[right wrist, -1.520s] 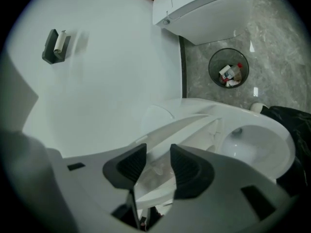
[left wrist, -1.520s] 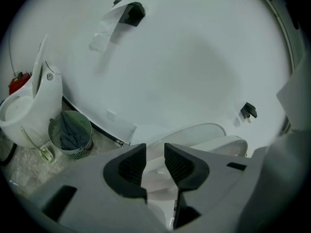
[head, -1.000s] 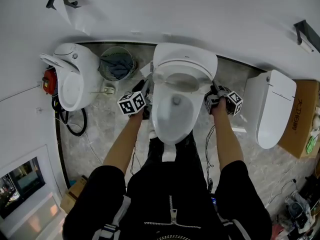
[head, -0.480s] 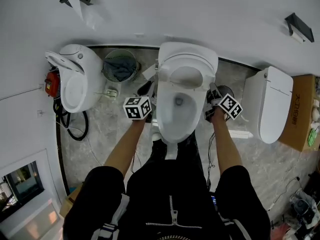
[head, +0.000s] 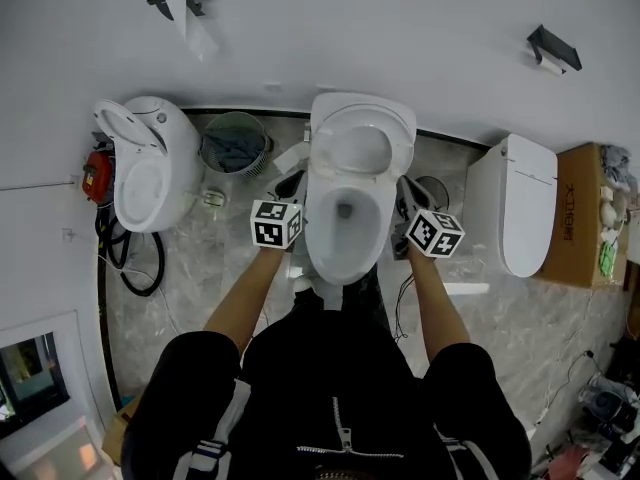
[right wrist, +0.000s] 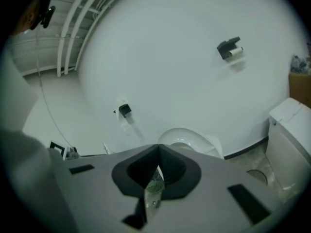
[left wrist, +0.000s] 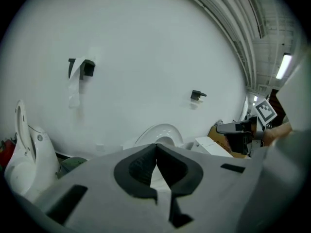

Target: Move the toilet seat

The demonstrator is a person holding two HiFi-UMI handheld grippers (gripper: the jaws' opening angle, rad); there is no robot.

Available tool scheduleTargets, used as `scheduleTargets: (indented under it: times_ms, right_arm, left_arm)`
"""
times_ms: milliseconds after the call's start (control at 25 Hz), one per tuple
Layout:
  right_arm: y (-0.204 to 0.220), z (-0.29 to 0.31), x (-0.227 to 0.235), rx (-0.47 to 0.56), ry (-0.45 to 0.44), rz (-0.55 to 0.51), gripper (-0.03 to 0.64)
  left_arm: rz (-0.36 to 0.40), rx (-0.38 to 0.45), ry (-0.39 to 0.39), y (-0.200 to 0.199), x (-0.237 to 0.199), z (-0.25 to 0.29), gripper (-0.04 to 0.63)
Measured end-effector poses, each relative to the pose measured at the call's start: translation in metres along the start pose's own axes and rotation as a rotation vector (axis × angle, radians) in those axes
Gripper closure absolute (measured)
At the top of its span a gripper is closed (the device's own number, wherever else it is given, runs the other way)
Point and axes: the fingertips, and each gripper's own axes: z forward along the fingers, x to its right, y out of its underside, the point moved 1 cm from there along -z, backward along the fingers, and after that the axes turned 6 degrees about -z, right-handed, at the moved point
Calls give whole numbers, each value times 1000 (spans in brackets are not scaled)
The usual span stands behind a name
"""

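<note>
The middle toilet's white seat (head: 360, 140) stands raised with its lid against the wall, above the open bowl (head: 343, 230). In the head view my left gripper (head: 291, 185) hangs beside the bowl's left rim and my right gripper (head: 406, 198) beside its right rim. Neither touches the seat. In the left gripper view the left gripper (left wrist: 155, 145) is shut and empty, with the raised seat (left wrist: 160, 131) beyond it. The right gripper (right wrist: 158, 148) is also shut and empty, with the seat (right wrist: 187, 137) behind its tips.
A second toilet (head: 150, 163) with its lid up stands at the left, with a wastebasket (head: 232, 138) between it and the middle one. A closed toilet (head: 515, 213) and a cardboard box (head: 578, 223) are at the right. Cables (head: 130, 263) lie on the floor.
Both grippers have drawn back from the seat's sides toward me along the bowl, and their jaws have closed. The seat now stands more upright at the wall.
</note>
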Motion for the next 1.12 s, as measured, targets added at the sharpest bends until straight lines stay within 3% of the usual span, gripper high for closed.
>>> scheduleTargets:
  times_ms: [280,400,680,1120]
  right_arm:
    - [-19,-57,-70,135,-2,-276,615]
    - [-26,-79,-93,166,0,-341,615]
    - [-23,-107,-123,183,45,-394,615]
    - [-12,-119,-134,180,109,-386,615]
  left_arm:
    - [148,97,49,-23,35,-55,592]
    - [202,133,72,-30,53,-77,592]
    - [208,182,120,-40,73,-110,592]
    - [226,183,138,-37,71,-132,592]
